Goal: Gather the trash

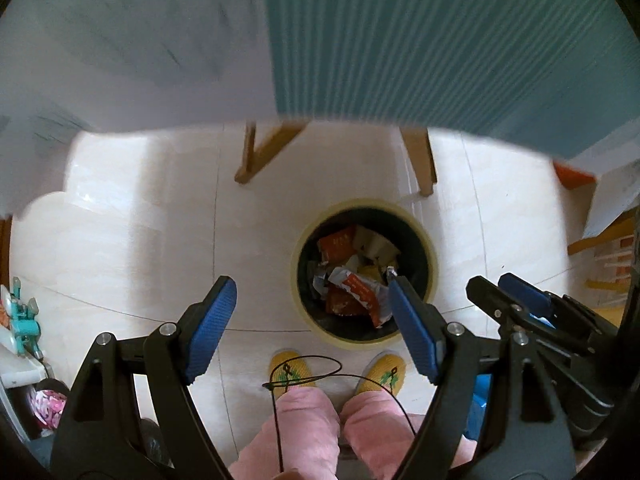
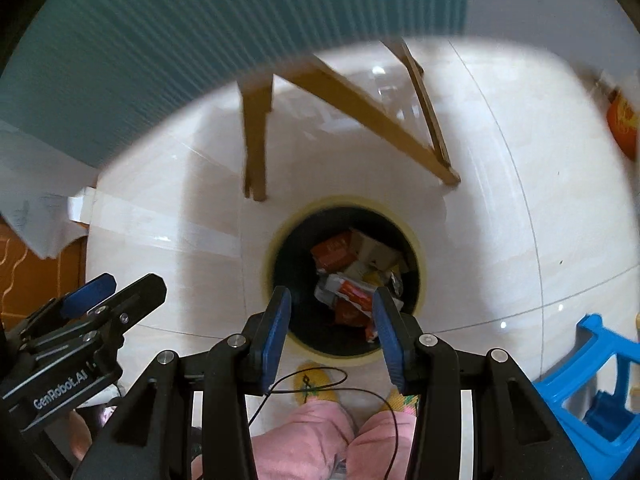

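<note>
A round bin with a pale yellow rim [image 1: 297,264] [image 2: 270,254] and a black liner stands on the tiled floor below both grippers. Inside lie crumpled orange and white wrappers [image 1: 352,290] [image 2: 347,294] and cardboard scraps. My left gripper [image 1: 310,282] hangs above the bin's near left edge, open, with nothing between its blue pads. It also shows at the left of the right wrist view [image 2: 120,290]. My right gripper [image 2: 331,294] hangs over the bin's near edge, open and holding nothing. At the right of the left wrist view, the right gripper [image 1: 490,280] shows from the side.
A table with a teal ribbed cloth [image 1: 440,40] and wooden legs [image 2: 254,136] stands just beyond the bin. A blue plastic stool [image 2: 592,360] is at the right. The person's pink trousers [image 1: 304,432] and yellow slippers [image 1: 290,370] are close below, and a thin black cord [image 1: 320,378] loops above them.
</note>
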`<state>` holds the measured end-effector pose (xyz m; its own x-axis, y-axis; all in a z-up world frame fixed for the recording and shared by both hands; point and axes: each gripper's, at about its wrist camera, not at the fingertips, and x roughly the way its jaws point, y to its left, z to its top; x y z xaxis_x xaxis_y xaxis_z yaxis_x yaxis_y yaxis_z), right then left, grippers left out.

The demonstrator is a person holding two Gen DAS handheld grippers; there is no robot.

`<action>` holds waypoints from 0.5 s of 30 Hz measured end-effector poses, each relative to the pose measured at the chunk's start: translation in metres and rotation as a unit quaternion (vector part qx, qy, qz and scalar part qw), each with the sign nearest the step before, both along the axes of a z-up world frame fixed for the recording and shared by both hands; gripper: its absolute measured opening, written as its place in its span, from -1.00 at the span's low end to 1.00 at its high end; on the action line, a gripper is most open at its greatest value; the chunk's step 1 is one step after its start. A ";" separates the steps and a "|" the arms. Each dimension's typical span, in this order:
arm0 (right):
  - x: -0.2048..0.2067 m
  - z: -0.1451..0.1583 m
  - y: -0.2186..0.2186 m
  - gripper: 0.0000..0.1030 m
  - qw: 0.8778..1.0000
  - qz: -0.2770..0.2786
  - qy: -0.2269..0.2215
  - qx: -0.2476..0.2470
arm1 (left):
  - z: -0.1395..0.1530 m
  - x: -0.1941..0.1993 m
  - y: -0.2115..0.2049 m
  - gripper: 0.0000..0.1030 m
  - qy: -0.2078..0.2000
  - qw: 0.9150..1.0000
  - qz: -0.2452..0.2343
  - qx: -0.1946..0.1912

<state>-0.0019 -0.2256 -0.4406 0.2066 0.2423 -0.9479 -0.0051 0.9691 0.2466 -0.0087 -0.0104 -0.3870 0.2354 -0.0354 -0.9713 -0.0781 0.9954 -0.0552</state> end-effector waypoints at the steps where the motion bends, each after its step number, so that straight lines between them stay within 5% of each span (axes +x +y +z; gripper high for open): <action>1: 0.000 0.017 0.001 -0.16 1.000 0.001 -0.006 0.003 | 0.013 0.000 0.001 0.48 -0.004 1.000 0.001 0.000; 15: 0.001 0.237 0.007 -0.16 0.996 0.033 -0.087 0.003 | 0.215 -0.005 0.012 0.48 -0.079 0.996 0.005 0.029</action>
